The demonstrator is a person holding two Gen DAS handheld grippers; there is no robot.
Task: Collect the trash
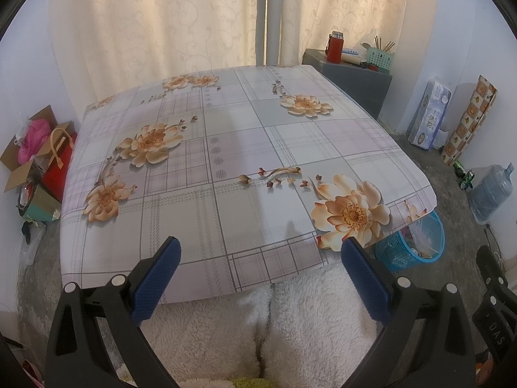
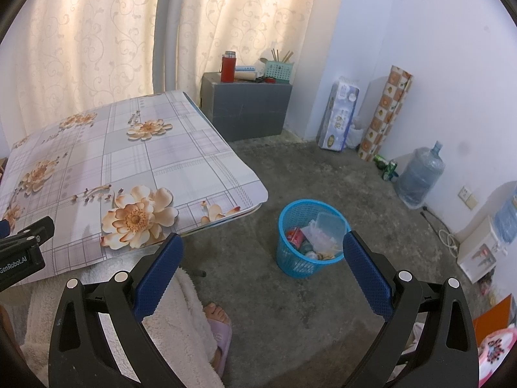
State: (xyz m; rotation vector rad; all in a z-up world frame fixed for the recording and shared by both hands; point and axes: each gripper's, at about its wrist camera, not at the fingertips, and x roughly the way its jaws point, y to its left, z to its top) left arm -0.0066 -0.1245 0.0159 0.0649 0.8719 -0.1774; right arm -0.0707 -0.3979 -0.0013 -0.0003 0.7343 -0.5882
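I see the surface first, a low table under a plaid cloth printed with peach flowers, filling most of the left wrist view and running off to the left in the right wrist view. Beyond its right edge lies the grey concrete floor, with a grey cabinet against the curtain and a water jug by the wall. On the floor just off the surface's near right corner stands my target — a bright blue plastic mesh basket, round, upright and open at the top. Inside it I make out a clear plastic container, a red can and some crumpled wrappers; the smaller bits I cannot name. My left tongs hang over the near edge of the surface, spread wide and holding nothing. My right tongs are spread too — empty, and the basket shows between their blue pads, apart from both.
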